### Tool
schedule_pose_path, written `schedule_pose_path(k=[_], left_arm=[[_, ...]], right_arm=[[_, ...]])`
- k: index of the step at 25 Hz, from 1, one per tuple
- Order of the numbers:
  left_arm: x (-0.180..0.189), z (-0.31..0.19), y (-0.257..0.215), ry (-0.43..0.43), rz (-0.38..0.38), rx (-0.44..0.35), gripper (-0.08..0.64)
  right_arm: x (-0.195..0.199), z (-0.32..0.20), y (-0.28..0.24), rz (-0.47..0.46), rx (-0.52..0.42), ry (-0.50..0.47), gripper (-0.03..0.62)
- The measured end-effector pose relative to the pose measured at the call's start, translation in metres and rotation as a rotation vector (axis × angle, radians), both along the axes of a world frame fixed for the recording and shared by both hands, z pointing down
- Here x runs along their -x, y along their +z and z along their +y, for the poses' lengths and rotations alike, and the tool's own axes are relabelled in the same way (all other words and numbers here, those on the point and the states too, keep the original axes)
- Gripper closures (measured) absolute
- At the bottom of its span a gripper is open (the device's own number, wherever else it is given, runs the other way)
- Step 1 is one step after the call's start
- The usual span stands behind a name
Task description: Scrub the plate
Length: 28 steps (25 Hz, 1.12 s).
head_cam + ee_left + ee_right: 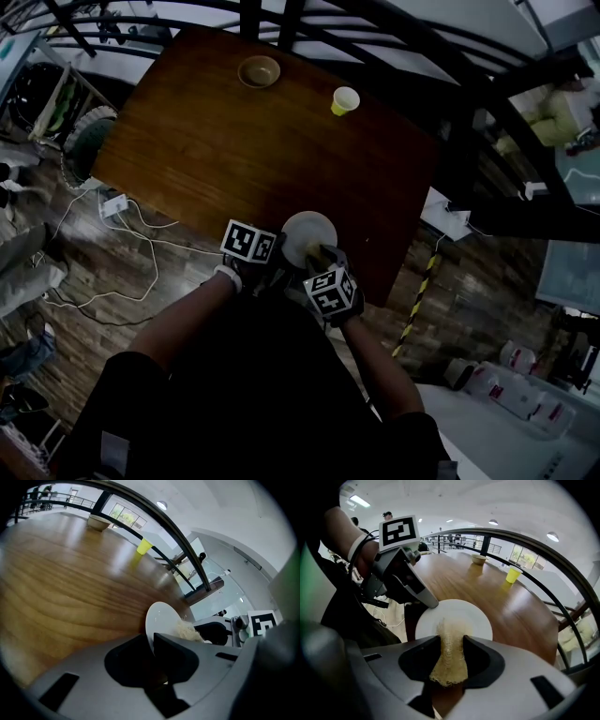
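A white plate [309, 232] is held over the near edge of the brown table [216, 141]. My left gripper [274, 251] is shut on the plate's rim; in the left gripper view the plate [161, 620] stands edge-on between the jaws of the left gripper [152, 644]. My right gripper [451, 641] is shut on a tan fibrous scrubber [450, 656], whose tip rests on the face of the plate [473, 618]. The scrubber [188, 631] also shows against the plate in the left gripper view. In the head view the right gripper [319, 258] sits just right of the left one.
A tan bowl [259, 71] and a yellow cup [345, 100] stand at the table's far side. White cables and a power strip [114, 205] lie on the wood floor to the left. Dark railings cross the right side, and white jugs [516, 375] lie at the lower right.
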<state>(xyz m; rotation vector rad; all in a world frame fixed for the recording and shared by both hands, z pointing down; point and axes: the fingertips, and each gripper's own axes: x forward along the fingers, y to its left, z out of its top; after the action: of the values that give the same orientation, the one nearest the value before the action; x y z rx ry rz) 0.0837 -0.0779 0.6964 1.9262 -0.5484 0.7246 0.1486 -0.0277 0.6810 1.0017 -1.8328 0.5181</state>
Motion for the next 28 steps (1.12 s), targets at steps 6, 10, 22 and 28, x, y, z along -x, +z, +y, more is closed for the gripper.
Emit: schedule_pose_path(k=[6,10,22,28], left_arm=[[-0.005,0.002,-0.001,0.014,-0.013,-0.005,0.497],[-0.006,0.001,0.000,0.017,-0.014,-0.007,0.497],[-0.005,-0.011,-0.007,-0.094,0.122,0.009,0.497],[0.000,-0.016,-0.007,-0.144,0.148,0.040,0.497]], right_arm=[[-0.041,-0.024,0.000,0.038,-0.010,0.105,0.436],[-0.050,-0.048,0.003,0.050,-0.011,0.122,0.436],[0.006,-0.087,0.004,0.043,-0.040,0.007,0.436],[0.030,-0.074,0.003,0.013,-0.045,-0.029,0.436]])
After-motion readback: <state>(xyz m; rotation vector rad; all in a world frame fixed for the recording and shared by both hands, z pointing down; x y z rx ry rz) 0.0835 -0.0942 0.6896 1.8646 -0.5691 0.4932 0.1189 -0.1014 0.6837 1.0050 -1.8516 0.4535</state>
